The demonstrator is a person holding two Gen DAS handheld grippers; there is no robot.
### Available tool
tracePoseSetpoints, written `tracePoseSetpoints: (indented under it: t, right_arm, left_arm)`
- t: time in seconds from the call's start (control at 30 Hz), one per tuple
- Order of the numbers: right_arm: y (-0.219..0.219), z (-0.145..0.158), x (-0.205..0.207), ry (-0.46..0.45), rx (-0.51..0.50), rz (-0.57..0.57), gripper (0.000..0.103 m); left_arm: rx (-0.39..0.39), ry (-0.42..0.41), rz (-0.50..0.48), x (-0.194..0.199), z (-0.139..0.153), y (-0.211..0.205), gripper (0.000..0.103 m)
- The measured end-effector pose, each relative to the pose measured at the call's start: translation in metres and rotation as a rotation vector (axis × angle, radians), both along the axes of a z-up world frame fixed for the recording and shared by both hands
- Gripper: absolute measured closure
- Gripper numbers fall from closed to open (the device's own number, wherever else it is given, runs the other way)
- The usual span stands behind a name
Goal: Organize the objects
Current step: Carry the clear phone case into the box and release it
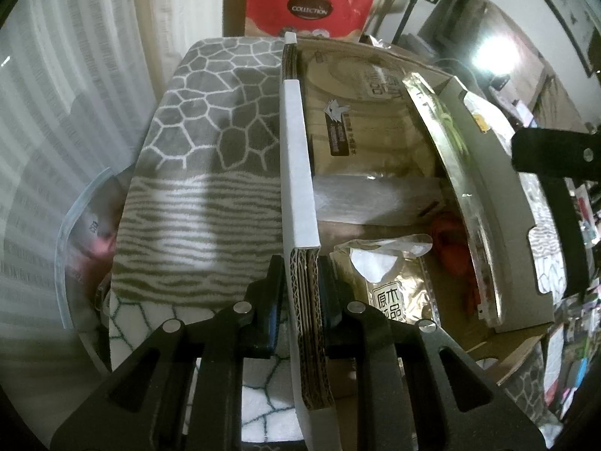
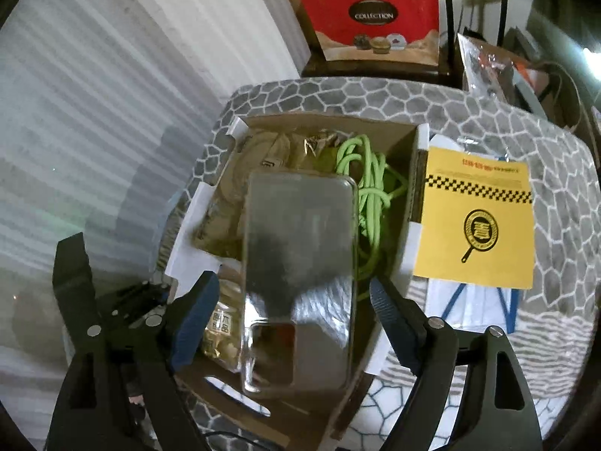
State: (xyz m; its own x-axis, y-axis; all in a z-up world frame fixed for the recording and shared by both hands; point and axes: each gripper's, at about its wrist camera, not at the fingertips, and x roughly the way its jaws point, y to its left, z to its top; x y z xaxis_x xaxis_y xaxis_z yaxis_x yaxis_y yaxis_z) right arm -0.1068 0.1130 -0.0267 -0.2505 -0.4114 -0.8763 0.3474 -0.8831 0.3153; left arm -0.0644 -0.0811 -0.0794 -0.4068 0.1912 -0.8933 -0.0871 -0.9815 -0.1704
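Meanwhile left hand-held gripper [image 1: 300,297] clamps one box wall [image 1: 298,158]; right hand-held gripper [image 2: 296,300] spread above one clear case [image 2: 300,263]

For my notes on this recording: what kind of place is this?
Probably a cluttered room in a home, not a workshop. Pale curtains hang at the side, a red COLLECTION gift bag stands behind, and a cardboard box of odds and ends, such as a green cable, sits on a stone-pattern blanket.
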Motion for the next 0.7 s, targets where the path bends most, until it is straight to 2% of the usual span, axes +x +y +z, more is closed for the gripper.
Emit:
tracePoseSetpoints:
  t: [0.27, 0.33, 0.5, 0.6, 0.67, 0.7]
  right_arm:
    - [0.014, 0.019, 0.003, 0.118, 0.064, -0.004, 0.021]
    - [0.014, 0.020, 0.002, 0.130, 0.080, -0.001, 0.026]
    - [0.001, 0.019, 0.005, 0.140, 0.077, 0.030, 0.027]
    - [-0.020, 0.016, 0.004, 0.177, 0.111, 0.054, 0.027]
    - [-0.035, 0.010, 0.003, 0.192, 0.153, 0.071, 0.041]
    - [-0.039, 0.006, 0.001, 0.184, 0.160, 0.076, 0.055]
  left_arm:
    - [-0.002, 0.000, 0.000, 0.000, 0.000, 0.000, 0.088]
    - [-0.001, 0.001, 0.001, 0.000, 0.000, 0.000, 0.088]
    - [-0.003, 0.000, 0.000, 0.000, 0.000, -0.001, 0.088]
    - [-0.003, -0.001, 0.000, 0.000, 0.000, -0.001, 0.088]
    - [-0.002, -0.001, 0.000, -0.001, 0.000, -0.002, 0.088]
    - [-0.002, -0.001, 0.000, -0.001, 0.000, -0.002, 0.088]
